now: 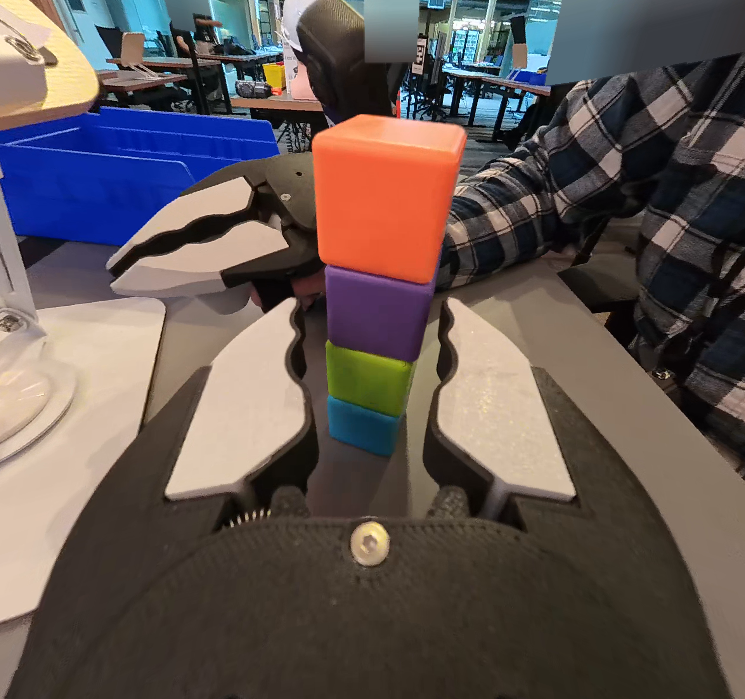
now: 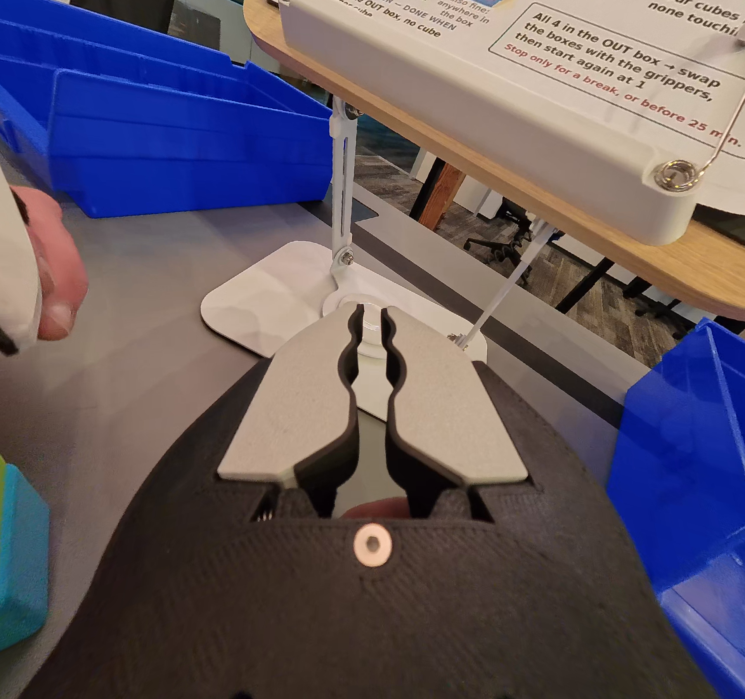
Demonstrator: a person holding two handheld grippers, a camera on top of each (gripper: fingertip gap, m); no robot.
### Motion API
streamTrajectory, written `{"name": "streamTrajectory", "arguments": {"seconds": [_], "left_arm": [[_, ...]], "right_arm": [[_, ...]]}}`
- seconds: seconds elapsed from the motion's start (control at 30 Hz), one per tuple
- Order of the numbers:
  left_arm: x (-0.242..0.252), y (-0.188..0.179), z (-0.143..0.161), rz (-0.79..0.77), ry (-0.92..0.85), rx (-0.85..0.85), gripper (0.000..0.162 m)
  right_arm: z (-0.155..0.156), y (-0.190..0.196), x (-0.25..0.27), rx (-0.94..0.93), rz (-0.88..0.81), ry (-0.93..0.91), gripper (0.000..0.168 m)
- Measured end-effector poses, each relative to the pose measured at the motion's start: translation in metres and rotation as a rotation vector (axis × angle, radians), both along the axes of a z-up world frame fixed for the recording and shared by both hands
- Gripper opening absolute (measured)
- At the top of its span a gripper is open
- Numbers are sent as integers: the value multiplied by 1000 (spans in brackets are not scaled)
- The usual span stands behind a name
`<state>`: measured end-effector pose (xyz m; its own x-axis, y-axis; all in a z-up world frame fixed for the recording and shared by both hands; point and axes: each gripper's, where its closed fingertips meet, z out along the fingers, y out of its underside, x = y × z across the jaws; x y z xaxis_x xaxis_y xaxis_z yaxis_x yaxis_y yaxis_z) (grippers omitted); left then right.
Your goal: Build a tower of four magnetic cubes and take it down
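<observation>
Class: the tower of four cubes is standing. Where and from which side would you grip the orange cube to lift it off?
Probably grip the orange cube by its two flat vertical side faces, level from the left gripper side. It sits on top with both faces exposed, and those open fingers already flank the tower, lower down.

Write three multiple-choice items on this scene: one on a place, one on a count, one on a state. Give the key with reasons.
1. Which cube tops the tower?
A. blue
B. orange
C. green

2. How many cubes are stacked?
A. two
B. three
C. four

3. How do the left gripper's jaws stand?
A. spread wide, touching nothing
B. clamped on a cube
C. shut tight, empty

Key:
1 B, the orange cube sits highest, on the purple cube.
2 C, below the orange and purple come the green cube and the blue cube.
3 A, the left gripper straddles the tower with gaps on both sides.
</observation>
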<state>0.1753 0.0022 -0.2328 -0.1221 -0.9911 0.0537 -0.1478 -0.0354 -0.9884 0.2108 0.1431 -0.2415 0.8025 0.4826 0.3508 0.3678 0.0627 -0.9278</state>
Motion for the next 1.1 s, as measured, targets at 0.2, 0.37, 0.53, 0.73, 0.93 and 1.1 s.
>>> {"name": "streamTrajectory", "arguments": {"seconds": [0.2,0.37,0.53,0.73,0.93,1.1], "left_arm": [[5,0,-1,-7,-19,8,48],[6,5,-1,38,-10,38,48],[4,10,-1,76,-12,44,48],[4,10,-1,80,-23,36,48],[4,10,-1,73,-5,33,48],[4,10,-1,76,1,39,48]], "right_arm": [[0,0,0,0,2,-3,9],[0,-1,-1,-3,9,3,10],[4,-4,-3,-27,65,61,12],[41,-18,-2,-37,254,100,16],[106,-65,-2,-186,527,127,30],[109,-111,-26,-341,654,-40,62]]}}
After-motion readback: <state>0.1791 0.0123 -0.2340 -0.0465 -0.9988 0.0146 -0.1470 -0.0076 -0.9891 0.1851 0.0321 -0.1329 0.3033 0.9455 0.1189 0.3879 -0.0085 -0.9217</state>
